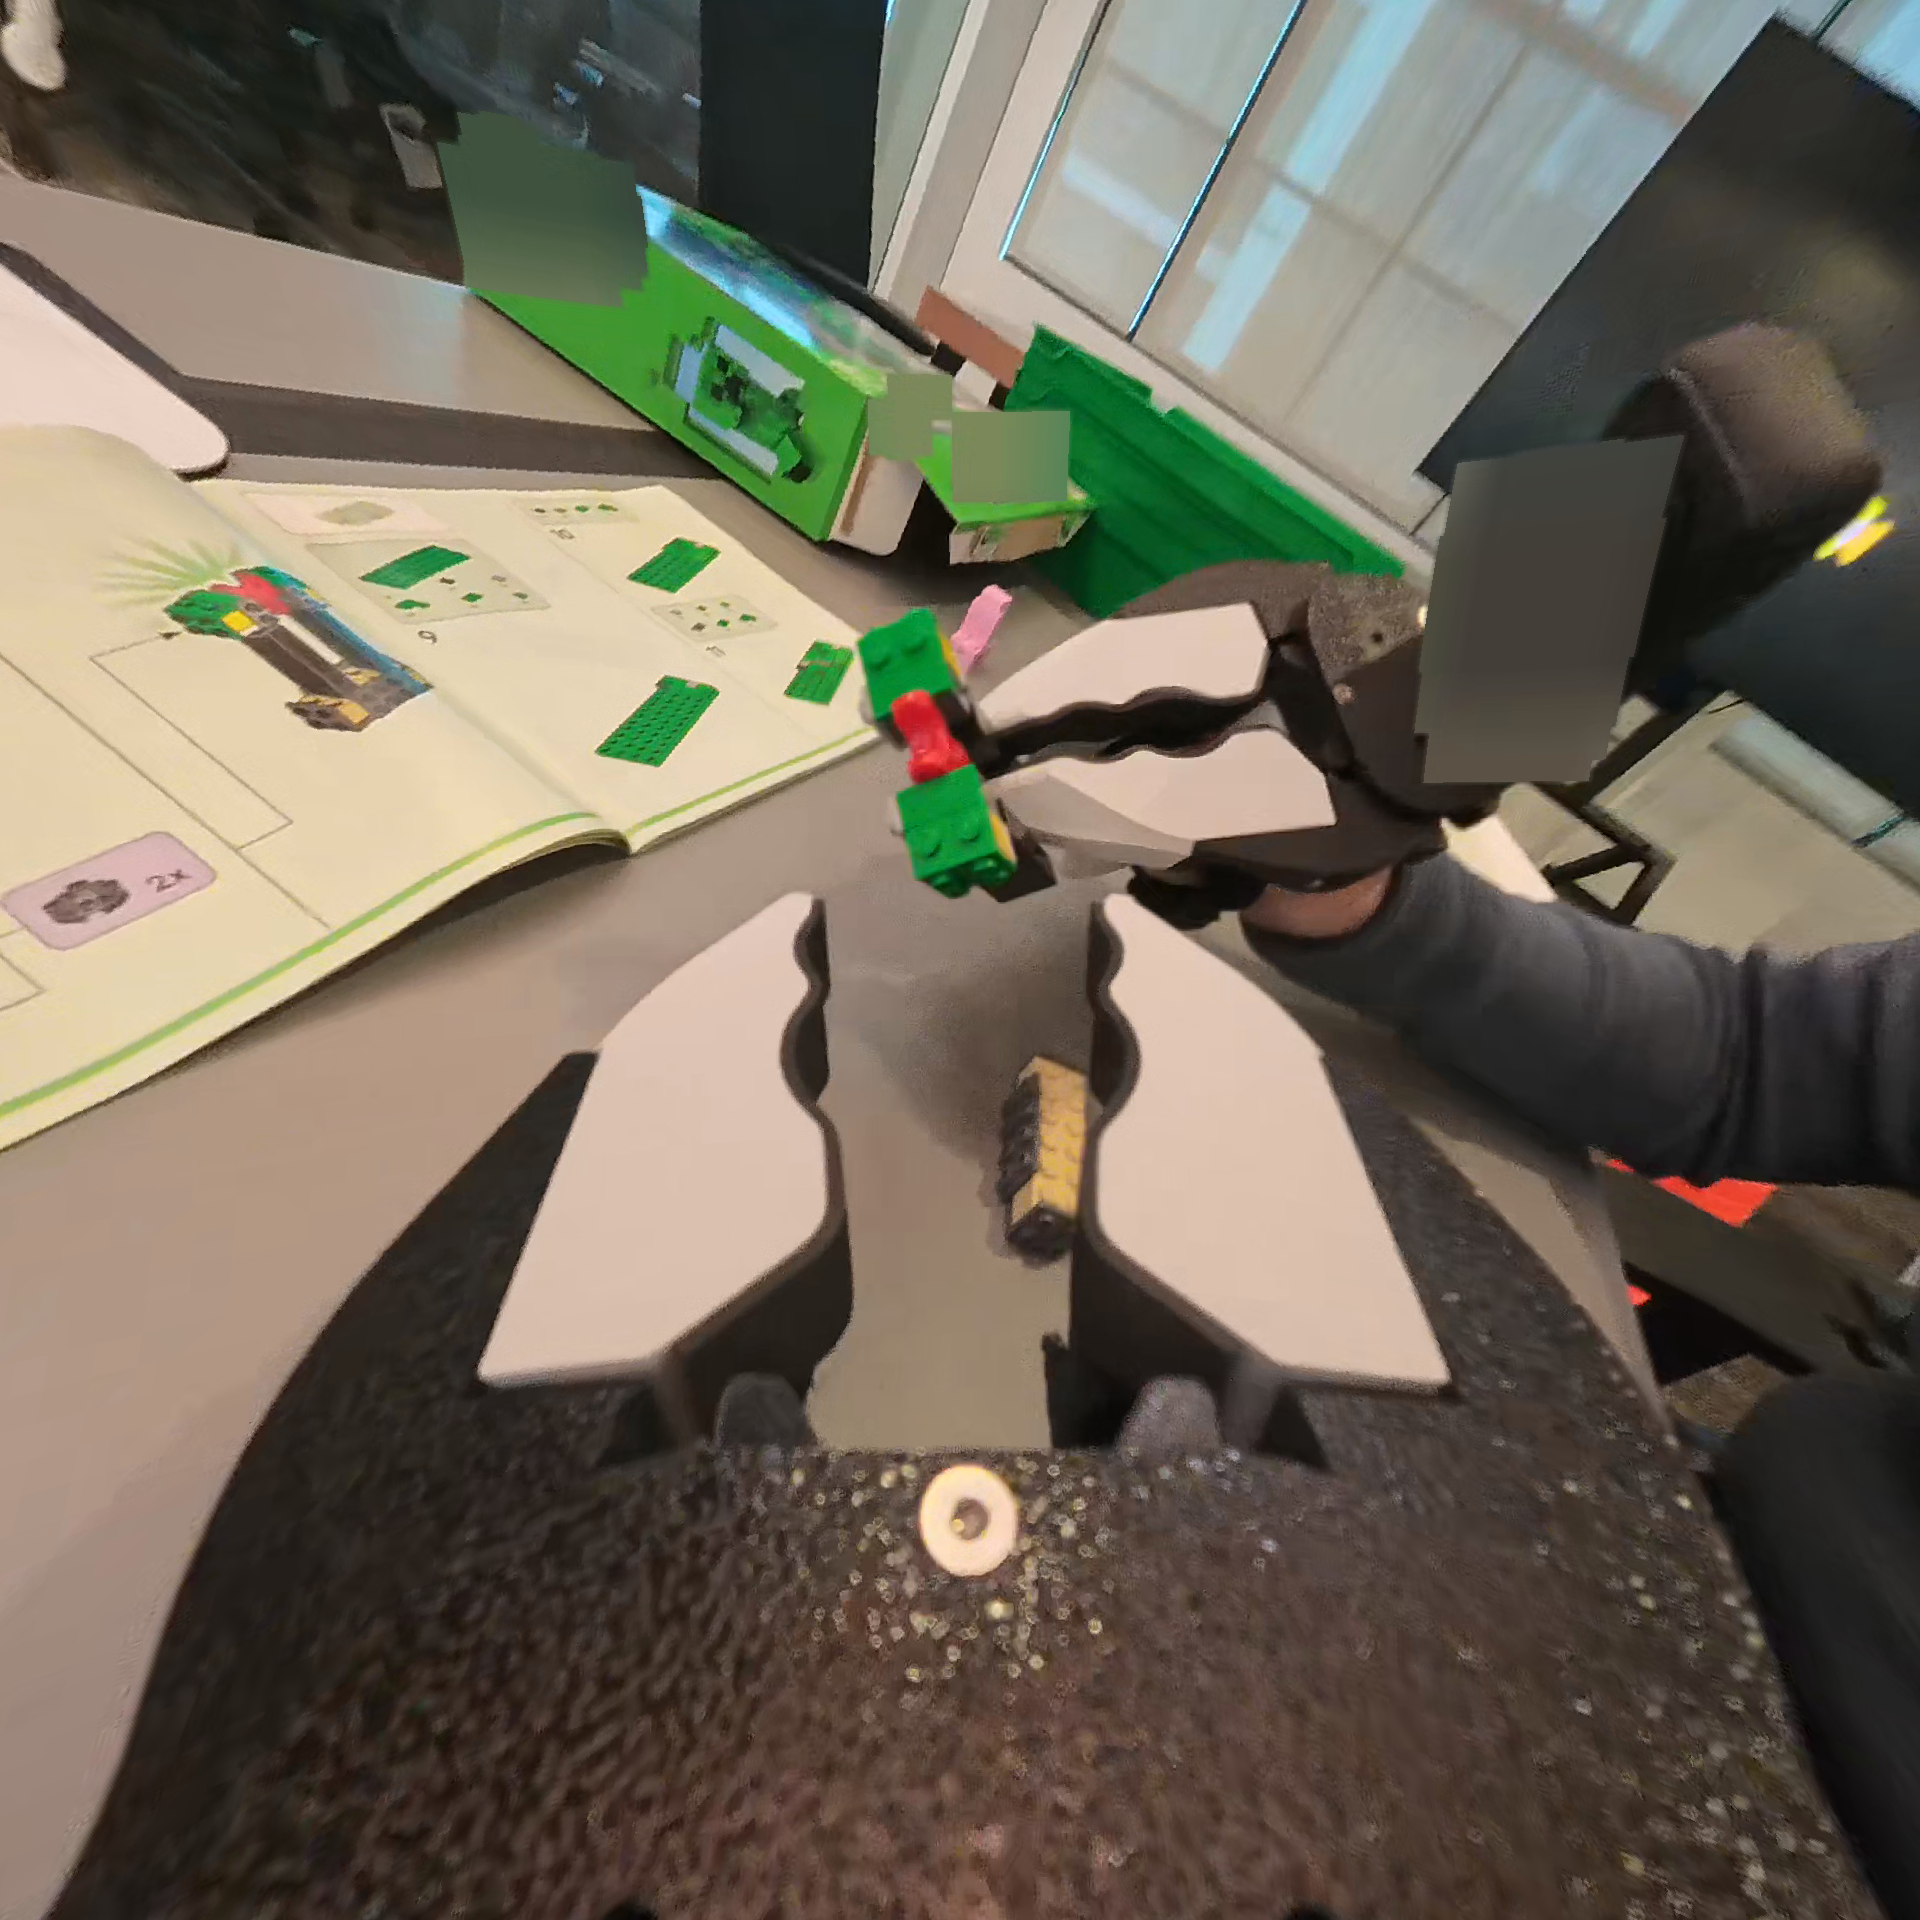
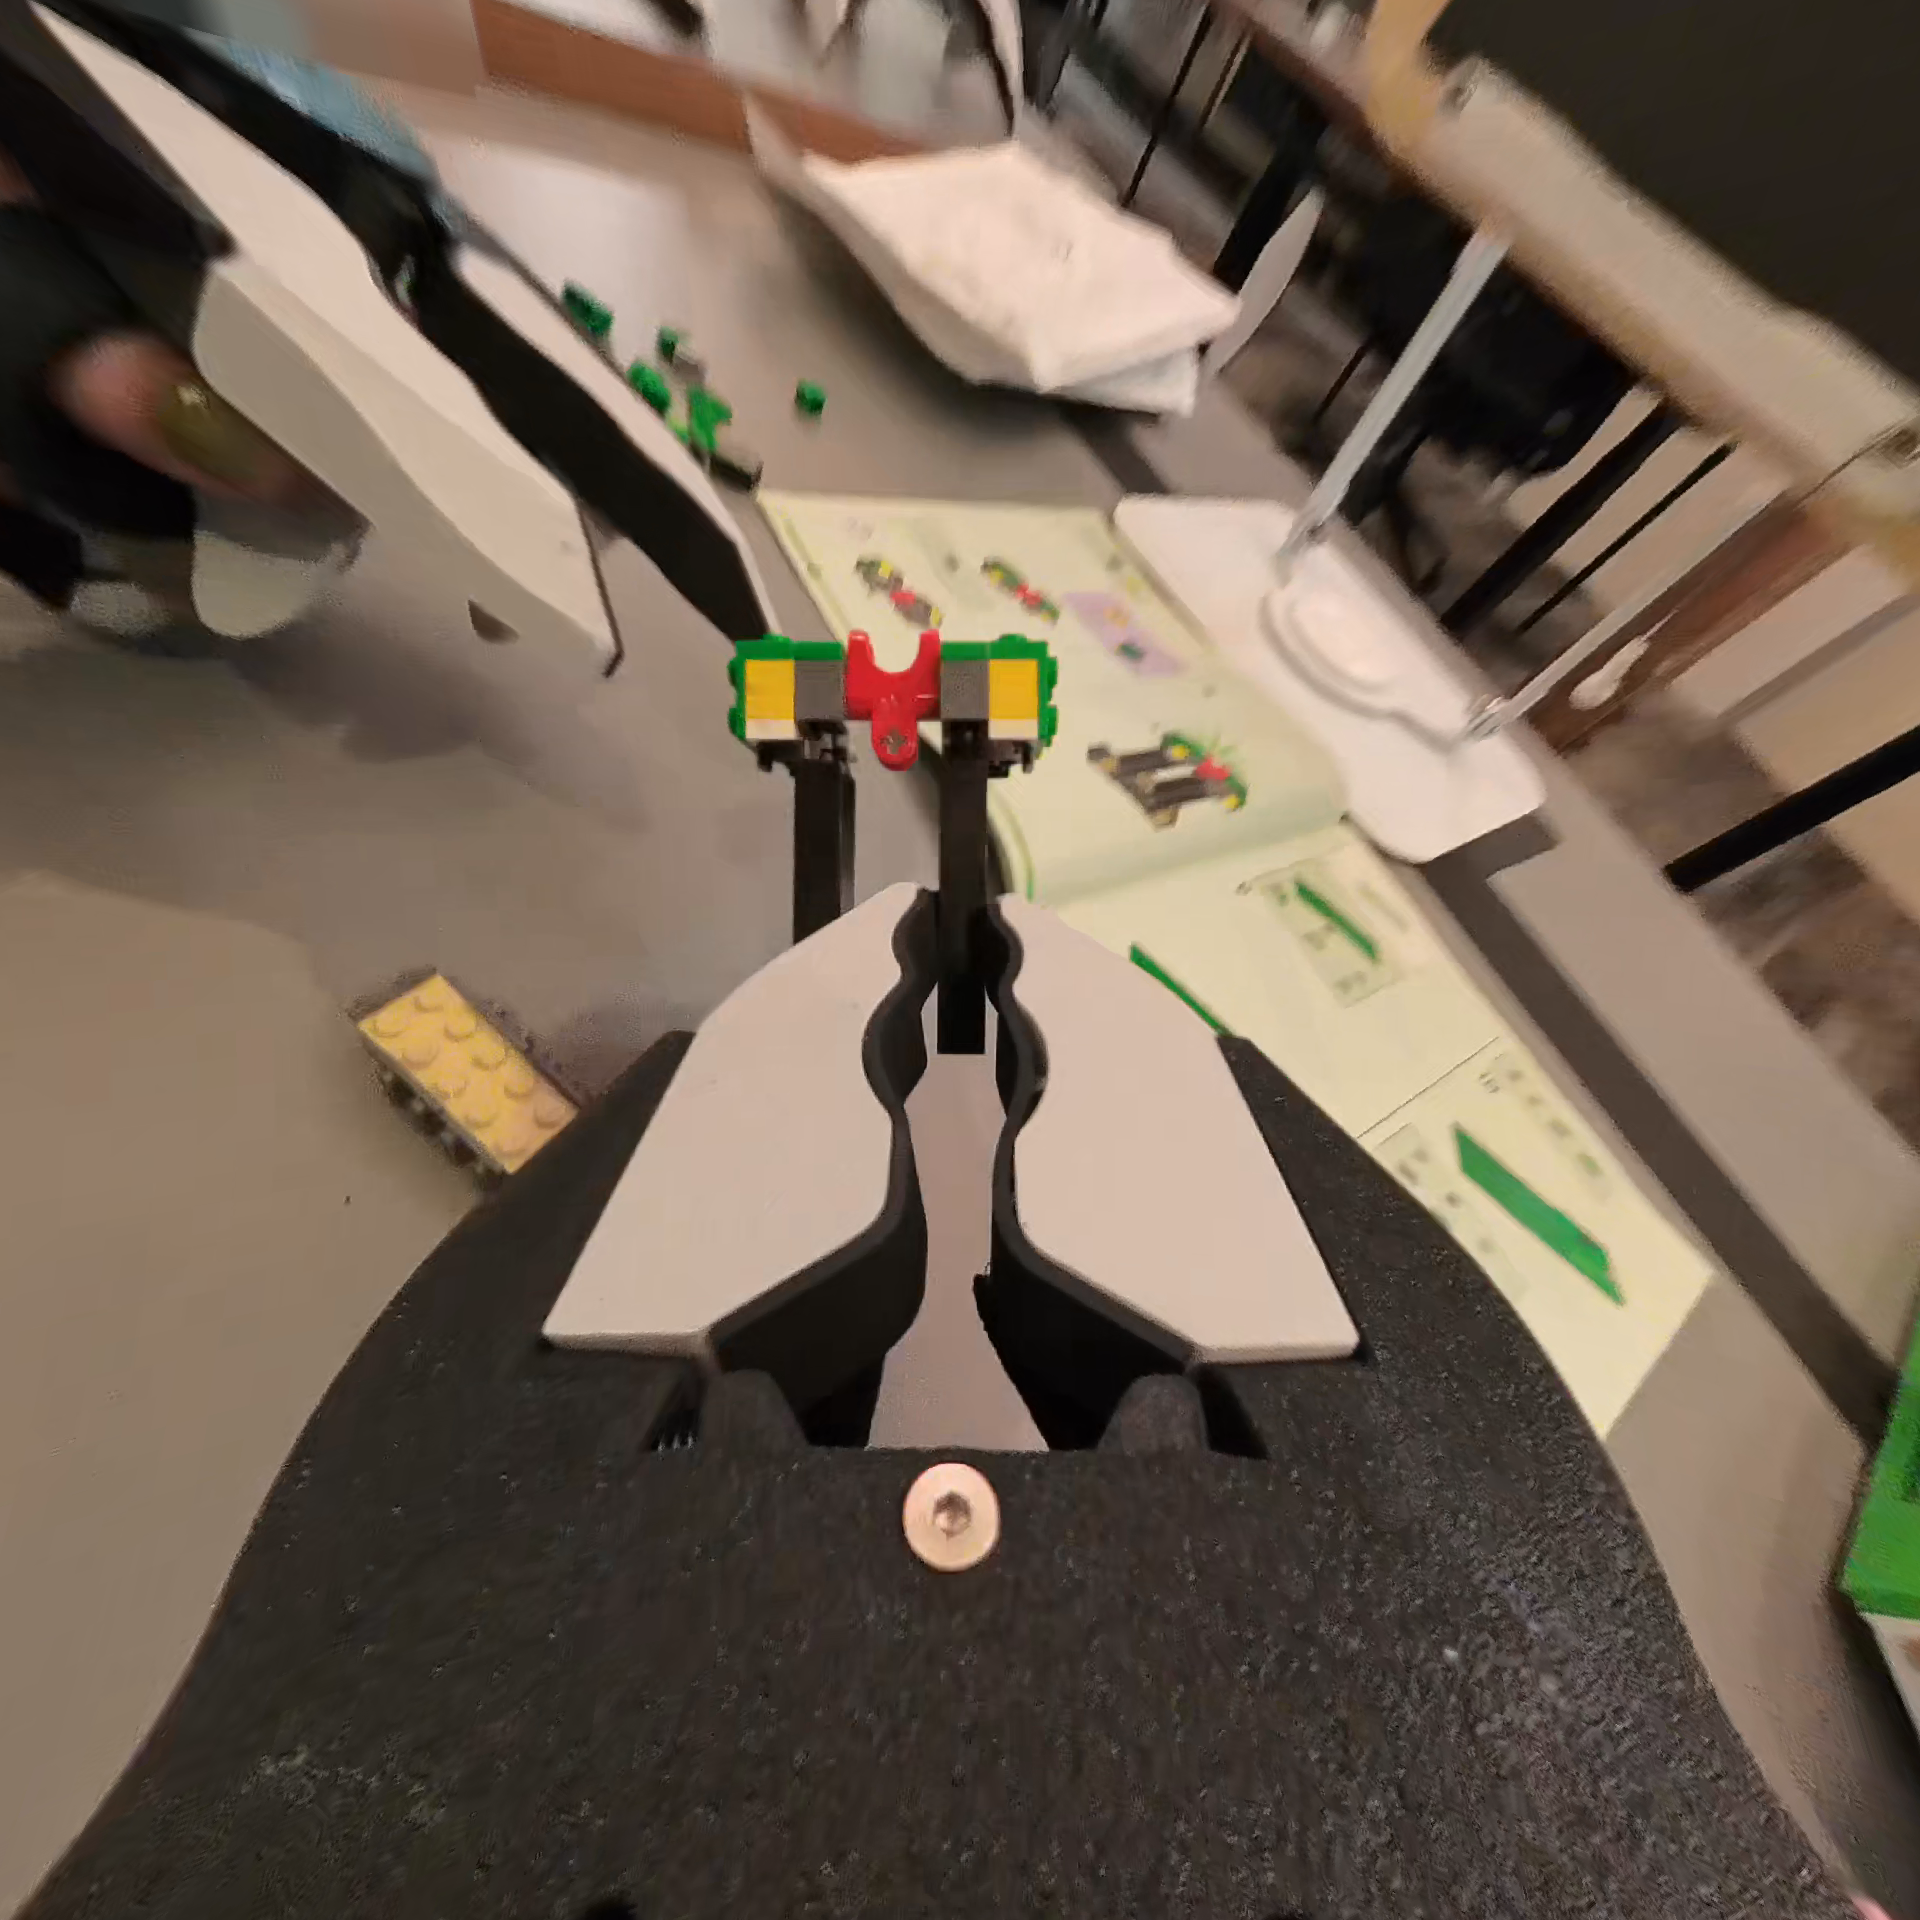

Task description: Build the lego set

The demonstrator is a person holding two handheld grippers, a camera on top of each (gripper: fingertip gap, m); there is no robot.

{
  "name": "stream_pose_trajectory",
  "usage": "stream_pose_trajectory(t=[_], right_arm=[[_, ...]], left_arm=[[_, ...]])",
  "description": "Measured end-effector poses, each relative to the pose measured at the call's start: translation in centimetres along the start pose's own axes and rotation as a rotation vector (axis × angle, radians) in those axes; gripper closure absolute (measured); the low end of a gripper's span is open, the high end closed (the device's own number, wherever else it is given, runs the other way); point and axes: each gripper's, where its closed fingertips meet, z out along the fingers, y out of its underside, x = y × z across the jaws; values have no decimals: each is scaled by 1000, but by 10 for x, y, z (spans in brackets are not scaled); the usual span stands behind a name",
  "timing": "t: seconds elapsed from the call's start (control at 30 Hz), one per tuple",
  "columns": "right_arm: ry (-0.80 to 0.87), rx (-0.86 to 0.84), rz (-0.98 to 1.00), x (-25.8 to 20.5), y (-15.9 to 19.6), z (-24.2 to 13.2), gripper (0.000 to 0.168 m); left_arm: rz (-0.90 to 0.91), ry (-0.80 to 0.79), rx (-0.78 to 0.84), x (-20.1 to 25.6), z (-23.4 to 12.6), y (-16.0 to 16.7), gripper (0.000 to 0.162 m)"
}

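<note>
My right gripper (image 2: pixel 956 920) is shut on a black beam of a small lego assembly (image 2: pixel 894 691) with green, yellow and grey blocks and a red piece in the middle. It holds the assembly in the air. In the left wrist view this gripper (image 1: pixel 987 753) and the assembly (image 1: pixel 930 748) hang just ahead of my left gripper (image 1: pixel 956 914), which is open and empty above the table. A yellow-topped black brick block (image 1: pixel 1044 1153) lies on the grey table (image 1: pixel 312 1299) next to my left gripper's right finger. It also shows in the right wrist view (image 2: pixel 468 1081).
An open instruction booklet (image 1: pixel 416 727) lies at the left. A green set box (image 1: pixel 727 384) and a green flat piece (image 1: pixel 1174 488) stand behind it. A pink piece (image 1: pixel 982 623) and several loose green pieces (image 2: pixel 675 384) lie on the table. A white stand base (image 2: pixel 1403 675) sits beside the booklet.
</note>
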Motion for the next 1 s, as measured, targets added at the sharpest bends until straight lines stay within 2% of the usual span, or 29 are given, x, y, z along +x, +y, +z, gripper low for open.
stream_pose_trajectory(t=[0.07,0.13,0.27,0.47,0.57,0.6,0.67,0.77,0.87,1.0], right_arm=[[35,61,-40,-2,-11,-4,161],[52,103,-89,-6,-19,-6,161],[82,158,-153,-11,-30,-11,161],[79,187,-171,-14,-33,-14,160],[84,194,-181,-15,-32,-14,160],[77,202,-189,-16,-32,-14,159],[61,215,-194,-18,-32,-17,143],[-16,208,-152,-19,-23,-21,124],[-149,237,-81,-22,-14,-31,120],[-375,225,-6,-32,0,-45,122]], left_arm=[[-16,41,35,7,3,-4,106],[-20,94,78,16,5,-9,106],[18,147,122,29,6,-15,122],[66,123,149,30,4,-19,138],[73,120,152,31,4,-19,138],[76,123,152,32,4,-19,138],[89,128,138,34,3,-19,140],[138,123,88,35,1,-16,141],[209,115,38,37,-1,-12,142],[288,127,-61,41,3,1,142]])
